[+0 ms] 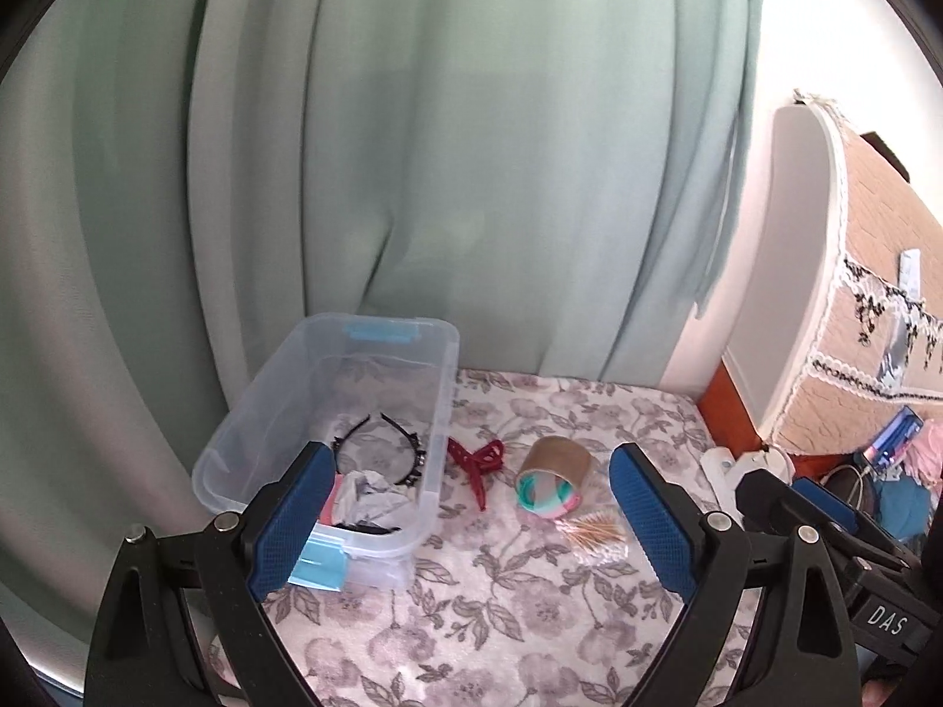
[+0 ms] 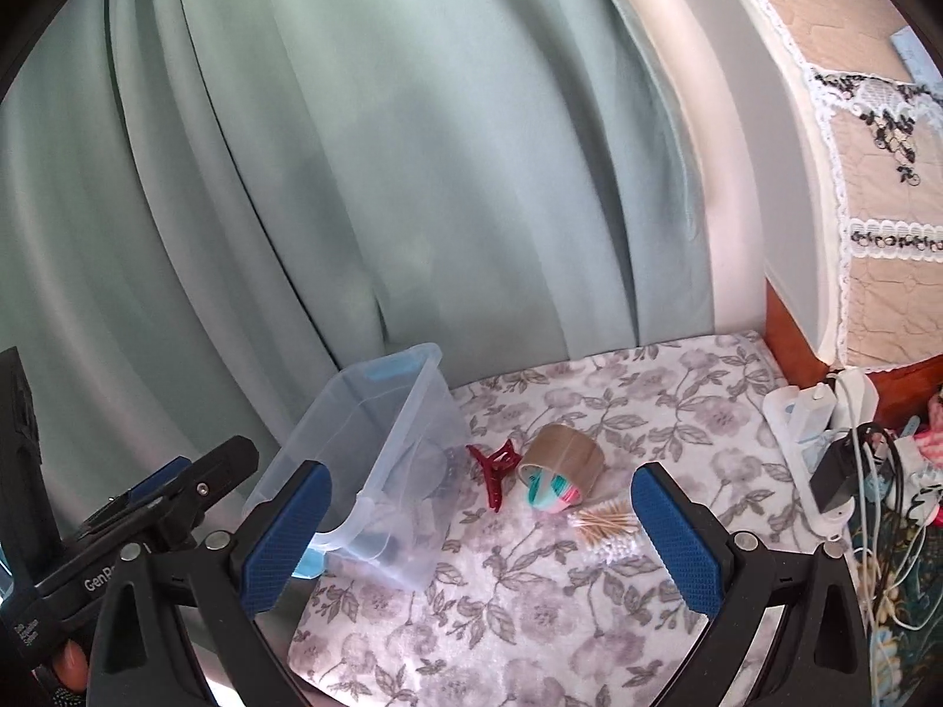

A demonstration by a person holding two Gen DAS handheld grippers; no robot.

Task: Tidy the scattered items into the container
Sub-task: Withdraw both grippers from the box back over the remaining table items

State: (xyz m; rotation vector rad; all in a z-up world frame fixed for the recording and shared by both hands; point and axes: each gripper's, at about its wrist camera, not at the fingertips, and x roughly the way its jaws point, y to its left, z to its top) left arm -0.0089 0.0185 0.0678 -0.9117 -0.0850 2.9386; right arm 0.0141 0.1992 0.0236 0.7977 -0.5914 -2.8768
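Both claws, left gripper (image 1: 465, 521) and right gripper (image 2: 480, 542), hang spread and empty above a floral cloth (image 1: 518, 607), where a tape roll (image 1: 557, 459), red hair clip (image 1: 477, 462) and cotton swabs (image 1: 592, 533) lie just ahead of them, right of the clear plastic box (image 1: 236, 453).

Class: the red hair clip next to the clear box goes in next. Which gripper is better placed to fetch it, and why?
Probably left. The left gripper is open, with the hair clip and box straight ahead between its fingers; from the right gripper the clip lies slightly left.
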